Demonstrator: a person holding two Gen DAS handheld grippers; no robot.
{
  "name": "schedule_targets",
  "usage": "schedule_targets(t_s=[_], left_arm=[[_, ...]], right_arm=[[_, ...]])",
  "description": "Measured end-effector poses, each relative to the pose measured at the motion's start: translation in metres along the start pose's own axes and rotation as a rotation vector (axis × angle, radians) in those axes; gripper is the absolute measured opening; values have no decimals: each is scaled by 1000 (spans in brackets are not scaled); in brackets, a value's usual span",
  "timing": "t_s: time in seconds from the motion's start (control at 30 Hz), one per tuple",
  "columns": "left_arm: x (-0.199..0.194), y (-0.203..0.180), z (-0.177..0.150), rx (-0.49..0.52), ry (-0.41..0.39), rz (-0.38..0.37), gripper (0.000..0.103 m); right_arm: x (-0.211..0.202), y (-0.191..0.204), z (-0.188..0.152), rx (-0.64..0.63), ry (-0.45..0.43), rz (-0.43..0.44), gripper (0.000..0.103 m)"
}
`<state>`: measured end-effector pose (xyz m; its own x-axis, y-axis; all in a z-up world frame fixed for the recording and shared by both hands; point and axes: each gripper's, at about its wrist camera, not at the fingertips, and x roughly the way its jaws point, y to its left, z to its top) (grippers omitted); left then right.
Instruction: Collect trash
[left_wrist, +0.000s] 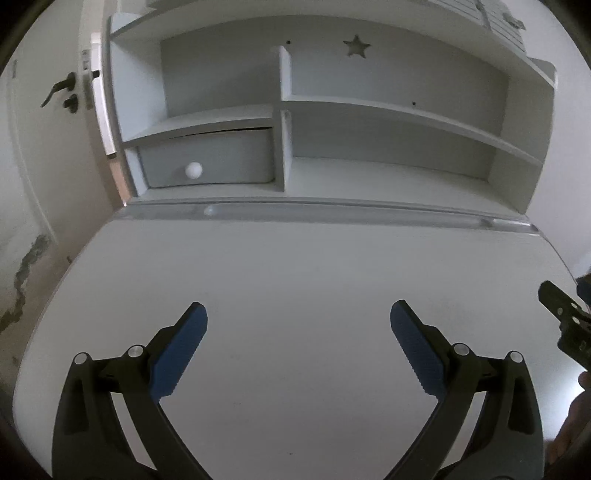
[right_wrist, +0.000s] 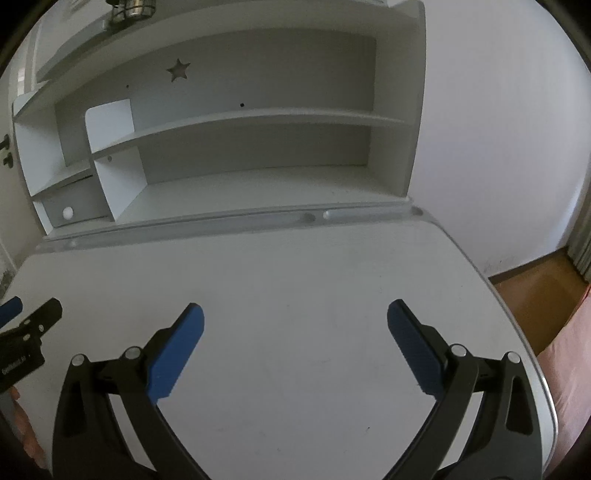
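Both tongs hover spread wide over the white surface, with nothing between their blue pads. The left tongs point straight at the shelf unit beyond their tips; the right tongs sit just to their right, the tip of each showing at the edge of the other's view.

No trash shows in either view — the surface ahead of and between the tongs is bare, and the shelf compartments look empty too. The only closed place is the small drawer with its white knob, ahead and to the left of the left tongs.

So the step in hand looks like searching rather than grasping. To do it well, I would keep both tongs spread and sweep the cameras slowly — down past the near edge of the surface, and to the wooden floor off to the right of the right tongs. Closing on anything before the trash is clearly framed between the pads would be wasted motion.
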<state>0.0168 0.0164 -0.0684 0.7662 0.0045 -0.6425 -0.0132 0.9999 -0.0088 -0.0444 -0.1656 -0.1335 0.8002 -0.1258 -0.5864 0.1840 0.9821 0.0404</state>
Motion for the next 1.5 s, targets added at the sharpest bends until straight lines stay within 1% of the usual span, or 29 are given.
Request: schedule_targets(t_s=[0.13,0.23,0.47,0.77,1.27,1.5], left_arm=[[-9,-11,-1,54,-43,11,96],[-12,-19,-2,91,-62,23,96],[-15,-23,-1,114,-80,36,96],[-19,-28,-2,141,-109,50,96],[-12,-22,1,111,-70,8,96],[-13,-22,0,104,-63,6,96]], right_arm=[[-6,-1,-2,13,-36,-21,96],[-12,3,-3,-11,-69,-38,96],[-24,10,-4,-50,-132,-55,96],[-28,11,-4,-53,-146,-59,96],[-27,14,-4,-73,-133,-63,96],[-27,15,-2,-74,-133,-63,96]])
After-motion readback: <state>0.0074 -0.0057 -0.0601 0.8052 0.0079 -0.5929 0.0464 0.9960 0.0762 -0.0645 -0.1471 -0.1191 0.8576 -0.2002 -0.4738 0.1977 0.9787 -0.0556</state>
